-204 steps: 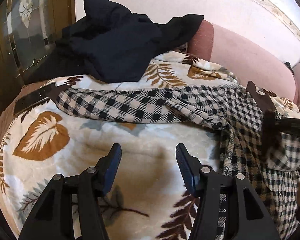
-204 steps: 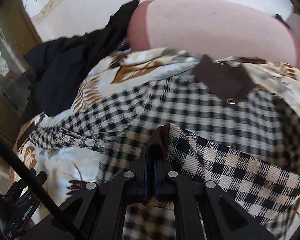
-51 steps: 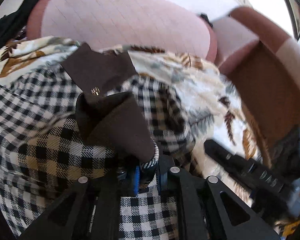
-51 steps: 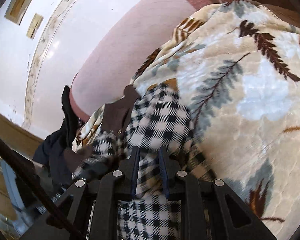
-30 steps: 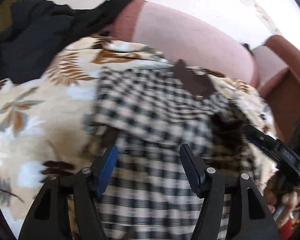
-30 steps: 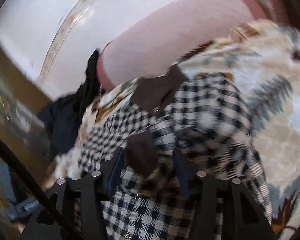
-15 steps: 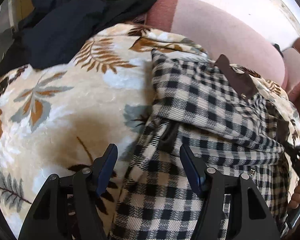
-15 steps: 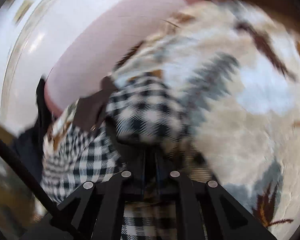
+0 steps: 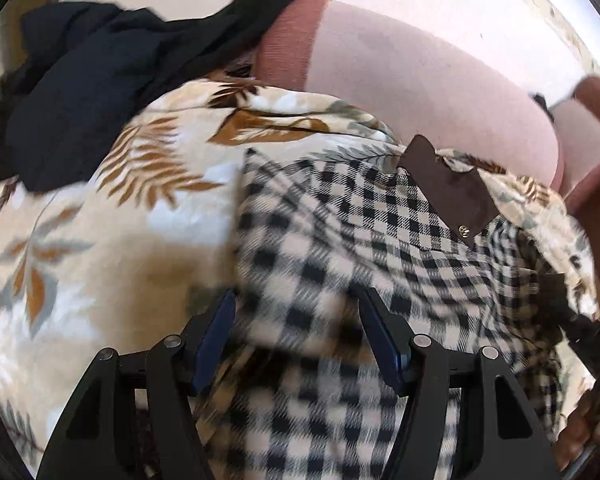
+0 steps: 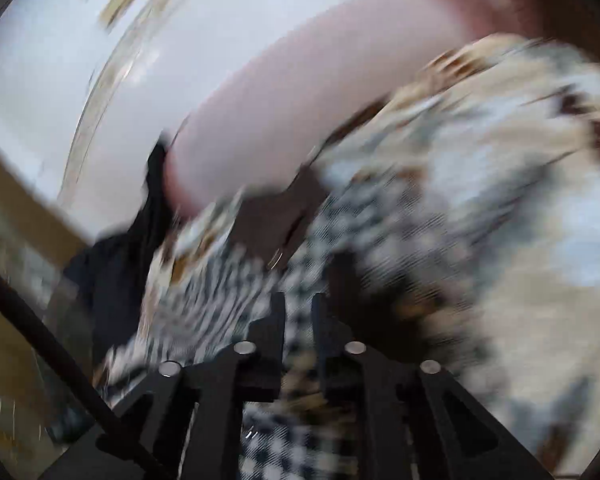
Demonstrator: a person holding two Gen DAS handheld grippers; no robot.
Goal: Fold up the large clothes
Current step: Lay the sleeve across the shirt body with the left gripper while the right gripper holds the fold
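Observation:
A black-and-cream checked shirt point(image 9: 340, 248) with a brown collar point(image 9: 452, 196) lies on a leaf-print blanket point(image 9: 100, 248) over a sofa. My left gripper point(image 9: 296, 312) is open, its jaws low over the shirt's left folded edge, holding nothing. My right gripper point(image 10: 298, 308) is shut on the checked shirt point(image 10: 292, 444), near the brown collar point(image 10: 272, 224); the view is blurred by motion. It also shows at the right edge of the left wrist view point(image 9: 580, 328).
A dark navy garment point(image 9: 100, 76) is heaped at the back left on the sofa. The pink sofa back point(image 9: 400, 68) runs behind the blanket, with a brown armrest point(image 9: 596, 128) at right. A white wall is beyond.
My left gripper has moved closer and lower over the shirt's left edge, still open. My right gripper stays shut on the shirt and is swinging, blurring its view.

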